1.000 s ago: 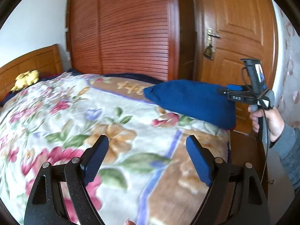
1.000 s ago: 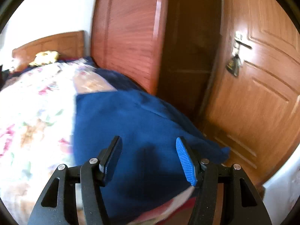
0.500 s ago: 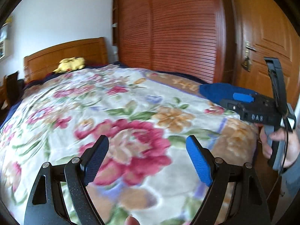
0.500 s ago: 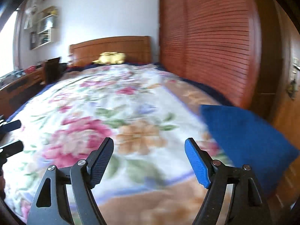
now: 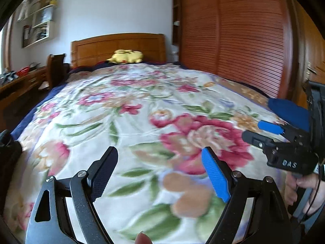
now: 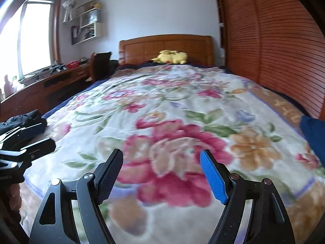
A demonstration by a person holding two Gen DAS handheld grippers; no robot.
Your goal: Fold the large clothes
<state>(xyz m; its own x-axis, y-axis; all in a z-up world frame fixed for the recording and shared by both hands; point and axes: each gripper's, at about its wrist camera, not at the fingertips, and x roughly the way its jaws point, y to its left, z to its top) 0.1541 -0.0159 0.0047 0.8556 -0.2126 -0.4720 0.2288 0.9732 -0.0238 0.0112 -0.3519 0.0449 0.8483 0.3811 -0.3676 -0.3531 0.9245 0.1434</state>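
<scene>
Over the floral blanket [image 6: 174, 105] both my grippers hang empty: the left gripper [image 5: 160, 174] spread wide, the right gripper [image 6: 161, 175] with jaws just opened, nothing between them. My folded blue garment [image 6: 313, 136] lies at three o'clock by the wardrobe [image 6: 284, 46]; dark clothes [image 6: 24, 122] sit at nine o'clock.

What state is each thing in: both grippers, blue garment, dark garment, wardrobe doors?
left gripper: open, empty
right gripper: open, empty, jaws just widened
blue garment: folded, bed's right edge
dark garment: crumpled, bed's left edge
wardrobe doors: shut
</scene>
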